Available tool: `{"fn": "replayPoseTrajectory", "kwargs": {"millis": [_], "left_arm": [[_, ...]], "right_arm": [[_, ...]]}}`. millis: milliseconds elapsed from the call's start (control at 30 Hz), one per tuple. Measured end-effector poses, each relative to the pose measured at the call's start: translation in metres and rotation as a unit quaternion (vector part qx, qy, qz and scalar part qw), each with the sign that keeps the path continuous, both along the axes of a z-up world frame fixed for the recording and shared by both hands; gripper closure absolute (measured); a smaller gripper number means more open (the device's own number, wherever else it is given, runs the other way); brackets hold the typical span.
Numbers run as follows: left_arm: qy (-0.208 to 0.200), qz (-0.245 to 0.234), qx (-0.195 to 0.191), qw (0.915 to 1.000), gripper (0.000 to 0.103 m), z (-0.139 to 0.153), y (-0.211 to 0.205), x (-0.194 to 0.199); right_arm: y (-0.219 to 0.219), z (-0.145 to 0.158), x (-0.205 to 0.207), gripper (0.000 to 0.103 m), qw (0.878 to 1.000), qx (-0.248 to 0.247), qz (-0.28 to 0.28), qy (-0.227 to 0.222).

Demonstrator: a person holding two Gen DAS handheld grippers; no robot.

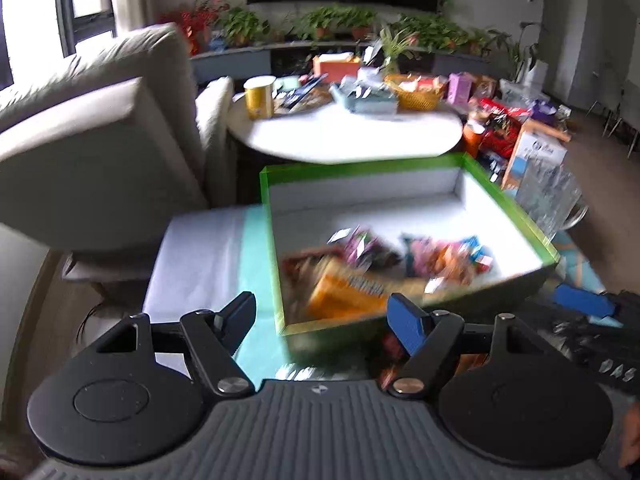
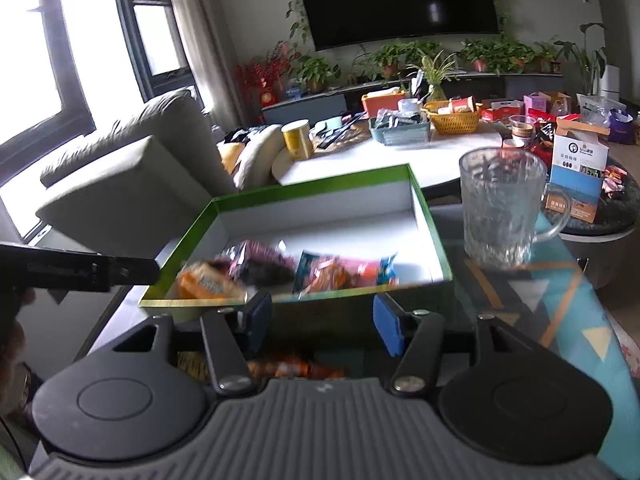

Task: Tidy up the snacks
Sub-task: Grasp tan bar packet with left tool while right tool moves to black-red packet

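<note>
A: Left wrist view, item: left tongs [image 1: 322,316], spread wide, gripping nothing. Ahead?
B: Green box [image 1: 516,216] holding snack packets [image 1: 440,256], on the glass counter [image 2: 520,300].
A: Right tongs [image 2: 322,320]?
B: Released, empty, box just ahead; glass mug [image 2: 502,212] ahead-right; sofa [image 2: 132,184] left.

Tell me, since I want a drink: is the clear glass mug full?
Empty: the clear glass mug stands upright with no liquid visible inside.

My right gripper [image 2: 322,322], jaws apart and empty, sits at lower centre before the green-rimmed box [image 2: 430,216] of snack packets [image 2: 280,274]; glass mug [image 2: 500,208] right.
</note>
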State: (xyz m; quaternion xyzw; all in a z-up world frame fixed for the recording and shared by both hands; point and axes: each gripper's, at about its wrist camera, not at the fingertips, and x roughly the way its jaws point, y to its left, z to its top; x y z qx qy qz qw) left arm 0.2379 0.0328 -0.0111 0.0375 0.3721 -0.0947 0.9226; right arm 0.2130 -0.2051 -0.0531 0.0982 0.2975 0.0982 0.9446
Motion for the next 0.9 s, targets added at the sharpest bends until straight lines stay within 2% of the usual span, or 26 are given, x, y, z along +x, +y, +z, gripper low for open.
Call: {"fn": "replayPoseTrajectory", "kwargs": {"millis": [167,300,433,600,833,867,900], "left_arm": [[0.026,0.006,0.005,0.9996,0.033,-0.020,0.023,-0.022],[0.051,-0.008,0.001,0.9987,0.033,-0.044,0.034,-0.040],[0.073,-0.026,0.018,0.9968,0.033,-0.069,0.036,-0.050],[0.074,-0.030,0.028,0.9964,0.033,-0.080,0.035,-0.050],[0.076,-0.030,0.014,0.9965,0.033,-0.088,0.038,-0.042],[0.075,-0.032,0.008,0.9966,0.034,-0.089,0.040,-0.043],[0.069,-0.034,0.002,0.9970,0.042,-0.090,0.042,-0.044]], "right_arm": [[0.004,0.000,-0.019,0.059,1.000,-0.001,0.016,0.006],[0.012,-0.002,-0.036,0.059,0.999,-0.002,0.035,0.011],[0.022,-0.007,-0.047,0.059,0.998,-0.008,0.052,0.024],[0.029,-0.011,-0.051,0.059,0.998,-0.008,0.056,0.033],[0.045,-0.015,-0.051,0.059,0.996,-0.009,0.076,0.042],[0.047,-0.016,-0.050,0.059,0.996,-0.009,0.077,0.045],[0.049,-0.017,-0.049,0.059,0.996,-0.009,0.078,0.047]]}}
